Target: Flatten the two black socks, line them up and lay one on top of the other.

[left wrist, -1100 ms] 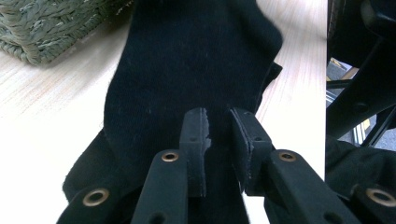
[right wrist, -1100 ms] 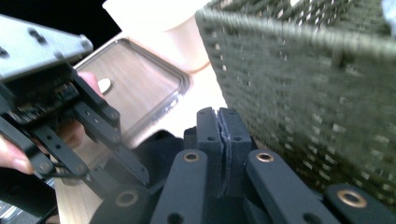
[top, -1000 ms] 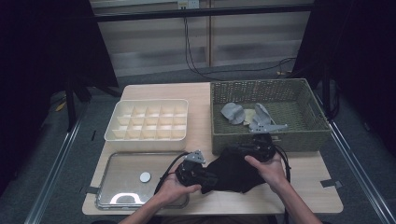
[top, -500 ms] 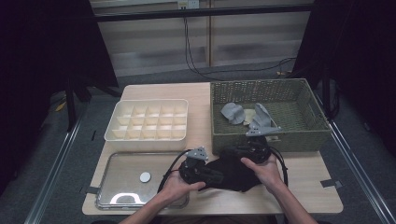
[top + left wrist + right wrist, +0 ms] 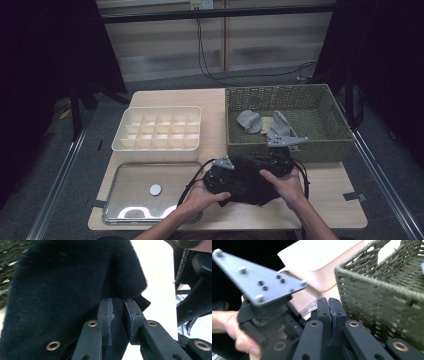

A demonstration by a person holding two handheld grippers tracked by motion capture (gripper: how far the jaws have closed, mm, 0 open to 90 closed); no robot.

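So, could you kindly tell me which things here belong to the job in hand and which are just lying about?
In the job:
black cloth
left gripper
right gripper

Lying about:
wicker basket
grey cloths
compartment box
clear tray
white disc

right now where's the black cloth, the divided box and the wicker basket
black cloth [image 5: 250, 185], high view, middle of the fabric between the two hands
divided box [image 5: 159, 148], high view, its near outer wall
wicker basket [image 5: 290, 151], high view, its near woven wall

Black cloth [image 5: 250, 182], olive woven basket [image 5: 320, 145], cream divided box [image 5: 159, 131]
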